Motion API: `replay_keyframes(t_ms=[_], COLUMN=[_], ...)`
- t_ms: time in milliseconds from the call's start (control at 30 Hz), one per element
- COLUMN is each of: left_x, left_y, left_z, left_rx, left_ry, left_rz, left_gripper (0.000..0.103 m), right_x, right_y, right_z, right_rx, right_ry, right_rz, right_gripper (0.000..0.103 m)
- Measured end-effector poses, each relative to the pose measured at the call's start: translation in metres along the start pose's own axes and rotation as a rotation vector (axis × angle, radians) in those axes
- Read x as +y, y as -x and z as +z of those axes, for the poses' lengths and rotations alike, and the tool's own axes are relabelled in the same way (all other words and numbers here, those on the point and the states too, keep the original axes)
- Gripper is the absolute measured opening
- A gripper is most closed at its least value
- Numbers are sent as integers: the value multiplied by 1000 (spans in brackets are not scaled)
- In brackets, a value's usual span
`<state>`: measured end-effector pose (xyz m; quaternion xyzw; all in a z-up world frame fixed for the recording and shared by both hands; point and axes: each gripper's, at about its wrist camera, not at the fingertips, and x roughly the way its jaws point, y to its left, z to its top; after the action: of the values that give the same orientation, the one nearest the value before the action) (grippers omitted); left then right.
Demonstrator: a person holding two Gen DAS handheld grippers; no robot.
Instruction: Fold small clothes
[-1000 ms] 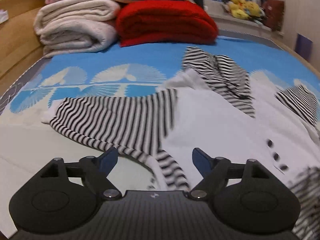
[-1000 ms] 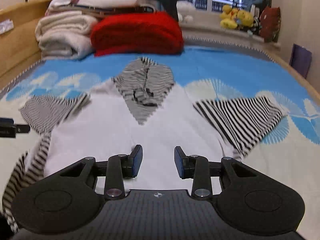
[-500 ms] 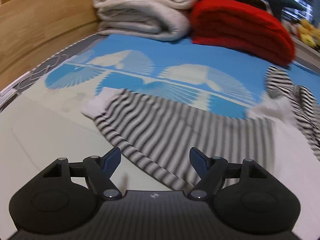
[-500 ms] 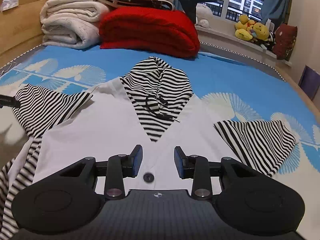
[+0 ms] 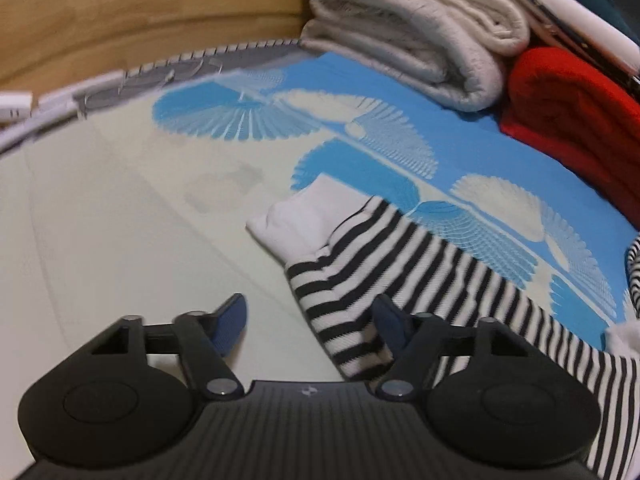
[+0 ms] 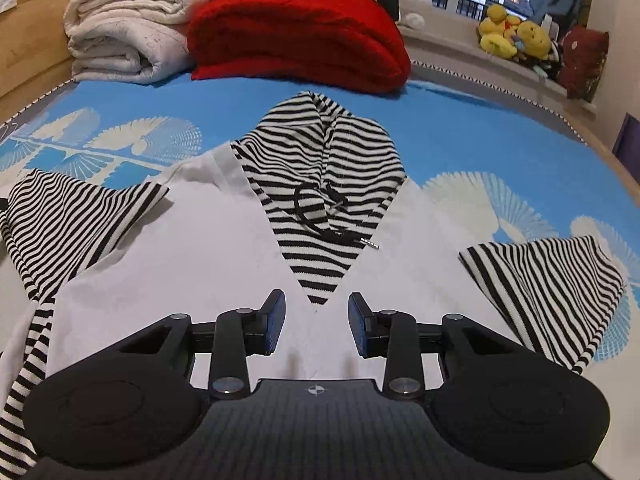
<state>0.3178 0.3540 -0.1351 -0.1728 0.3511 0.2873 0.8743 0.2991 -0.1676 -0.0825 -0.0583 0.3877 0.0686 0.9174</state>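
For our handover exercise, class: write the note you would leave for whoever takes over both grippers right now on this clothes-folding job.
Left gripper: jaws closing around the striped sleeve near its white cuff; pads not yet pressing.
Right gripper: part open, empty, over the white front of the hooded top, just below the striped hood.
Top lies flat, face up on the blue patterned bedsheet, both sleeves spread out; other sleeve on the far side.
Done: garment laid out. No fold made.
Left: likely fold each sleeve inward, then hood and body.
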Motion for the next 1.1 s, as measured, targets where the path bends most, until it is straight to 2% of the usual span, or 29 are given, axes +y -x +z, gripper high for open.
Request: replay_keyframes(t_ms=[33,100,133,167,200,333,433,500,567,667,733,800,833,900,933,1033,1100], left_x=[2,0,-4,-8,-13,-37,-68,-99,-134,-197,-239,-279,-292,-302,-300,-287,-272], left_y=[-5,-7,-9,-9,-7,11,48,85,125,185,217,238,244,255,259,261,252], left_z=[0,-1,-2,-1,-1,1,11,14,6,-26,-59,-99,-116,-131,-128,-102,-84], left_rx=[19,5,14,25,25,-27,-120,-175,-205,-190,-119,51,137,218,213,158,103], left_ry=[20,19,5,2,-4,-65,-135,-184,-226,-292,-339,-392,-404,-418,-408,-360,-329], left_rz=[-14,-27,-49,-73,-86,-51,-94,-191,-317,-548,-716,-877,-923,-940,-923,-773,-643], left_gripper=[51,35,13,8,7,5,4,4,4,4,5,9,13,15,16,18,27], right_x=[-1,-4,-5,-8,-11,-25,-39,-51,-63,-81,-95,-109,-115,-128,-134,-149,-152], right_y=[-1,-2,-2,-1,-1,4,3,4,6,14,20,24,26,29,31,33,32], right_z=[0,1,1,1,1,0,-5,-10,-13,-17,-19,-23,-24,-26,-27,-29,-31], right_rx=[2,1,2,5,10,29,77,112,130,129,123,120,118,108,105,98,93], right_ry=[-3,-7,-7,-9,-13,-33,-47,-69,-100,-152,-207,-266,-289,-350,-386,-476,-503], right_rz=[7,16,15,15,14,-13,-61,-87,-108,-128,-134,-123,-116,-91,-77,-20,6], right_gripper=[36,36,36,36,36,34,30,27,22,13,12,12,12,12,12,13,15])
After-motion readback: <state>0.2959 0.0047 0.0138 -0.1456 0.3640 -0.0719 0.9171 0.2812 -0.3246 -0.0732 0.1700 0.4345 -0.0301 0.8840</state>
